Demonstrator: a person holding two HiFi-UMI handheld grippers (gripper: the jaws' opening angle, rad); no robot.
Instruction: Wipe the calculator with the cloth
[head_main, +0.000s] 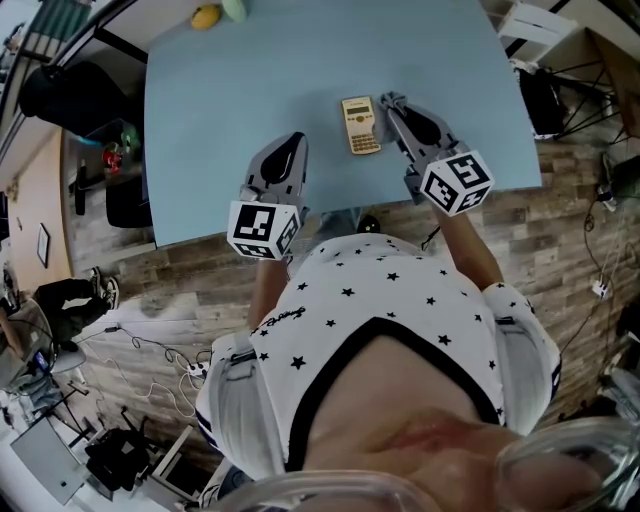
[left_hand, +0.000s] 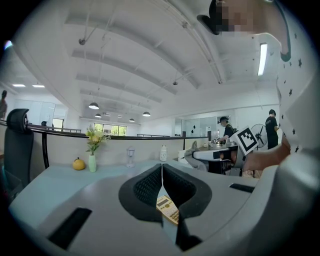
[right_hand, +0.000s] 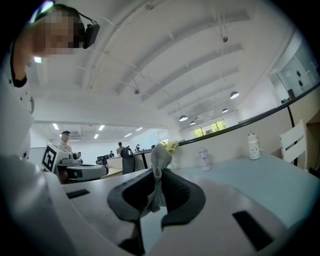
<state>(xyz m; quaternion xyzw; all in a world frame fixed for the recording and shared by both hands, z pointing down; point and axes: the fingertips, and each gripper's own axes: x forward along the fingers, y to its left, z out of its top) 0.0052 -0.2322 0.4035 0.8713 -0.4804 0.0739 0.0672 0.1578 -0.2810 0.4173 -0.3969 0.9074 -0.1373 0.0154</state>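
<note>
Blue surface (head_main: 250, 80) holds the calculator (head_main: 360, 125); right claw (head_main: 388, 101) clamps the cloth (right_hand: 160, 159), left claw (head_main: 295, 143) closed, empty.

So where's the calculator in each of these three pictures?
Head view: the calculator lies upper middle, on the blue table.
Left gripper view: it shows at bottom centre.
Right gripper view: not in it.
Shared landmark: the blue table, in all three.
</note>
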